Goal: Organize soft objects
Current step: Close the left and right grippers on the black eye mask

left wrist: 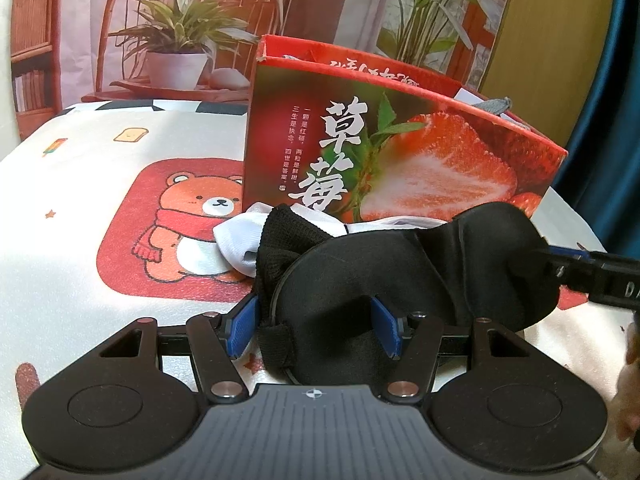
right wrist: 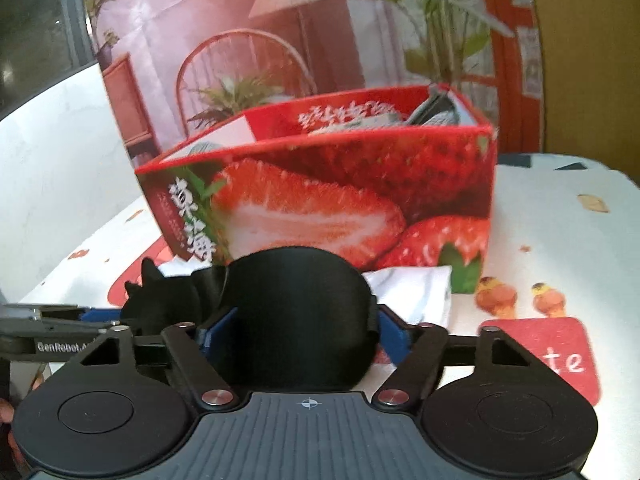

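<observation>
Between the left tongs: the left gripper (left wrist: 316, 328) has its blue pads against one rounded cup of a black eye mask (left wrist: 400, 276), pinching that end.
Between the right tongs: the right gripper (right wrist: 304, 330) has its blue pads pressed on the other rounded cup of the eye mask (right wrist: 296, 312), pinching it.
Mask's place: stretched between the two grippers, just in front of the box and above the cloth; whether any part rests on the cloth I cannot tell.
Left view only: a knitted black strap (left wrist: 288, 240) bunched behind the mask, and the tip of the right gripper (left wrist: 560, 264) biting the mask's far end from the right edge.
Right view only: the left gripper (right wrist: 96, 318) reaching in level from the left edge, with the words GenRobot on its side.
White fabric: a white soft item (left wrist: 236, 240) lies on the cloth between mask and box; the right view shows its other end (right wrist: 416, 292) beside the box corner.
Box: a red strawberry box (left wrist: 400, 148), open-topped, stands just behind; the right view (right wrist: 332, 188) looks into it and shows grey items (right wrist: 436, 112) inside, blurred.
Cloth: a tablecloth (left wrist: 80, 200) printed with a bear in a scarf (left wrist: 192, 224); the right view shows printed ice-cream cones (right wrist: 500, 296).
Backdrop: a printed scene with a chair and a potted plant (left wrist: 180, 44).
</observation>
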The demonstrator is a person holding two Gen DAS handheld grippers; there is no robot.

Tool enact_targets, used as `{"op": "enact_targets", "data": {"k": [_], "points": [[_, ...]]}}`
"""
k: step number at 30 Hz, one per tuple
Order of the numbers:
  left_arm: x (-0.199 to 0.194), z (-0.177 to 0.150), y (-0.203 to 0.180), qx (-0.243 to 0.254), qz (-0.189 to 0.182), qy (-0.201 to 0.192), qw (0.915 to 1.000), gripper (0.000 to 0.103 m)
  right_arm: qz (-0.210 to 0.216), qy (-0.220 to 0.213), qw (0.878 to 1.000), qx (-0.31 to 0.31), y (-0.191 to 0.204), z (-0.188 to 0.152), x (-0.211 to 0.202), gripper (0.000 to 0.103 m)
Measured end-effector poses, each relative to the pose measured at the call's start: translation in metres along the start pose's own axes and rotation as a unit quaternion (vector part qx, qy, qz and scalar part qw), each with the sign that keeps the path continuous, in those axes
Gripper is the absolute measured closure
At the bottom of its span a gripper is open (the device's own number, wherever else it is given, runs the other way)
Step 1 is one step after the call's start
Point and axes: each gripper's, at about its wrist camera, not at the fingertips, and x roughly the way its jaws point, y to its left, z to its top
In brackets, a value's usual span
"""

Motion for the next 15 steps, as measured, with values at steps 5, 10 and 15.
{"op": "enact_targets", "data": {"k": [5, 10, 15], "points": [[-0.001, -0.001, 0.001, 0.001, 0.004, 0.0, 1.0, 0.04, -0.008, -0.021, 1.0, 0.008, -0.004, 0.005, -0.015, 0.061], [-0.004, 0.0, 0.001, -0.003, 0.004, 0.0, 1.0, 0.04, -0.027, -0.021, 0.999, -0.001, -0.005, 0.001, -0.019, 0.08], [-0.011, 0.004, 0.006, -0.02, -0.011, -0.009, 0.9997, 0.04, -0.028, -0.011, 1.0, 0.009, -0.009, -0.006, -0.016, 0.083]]}}
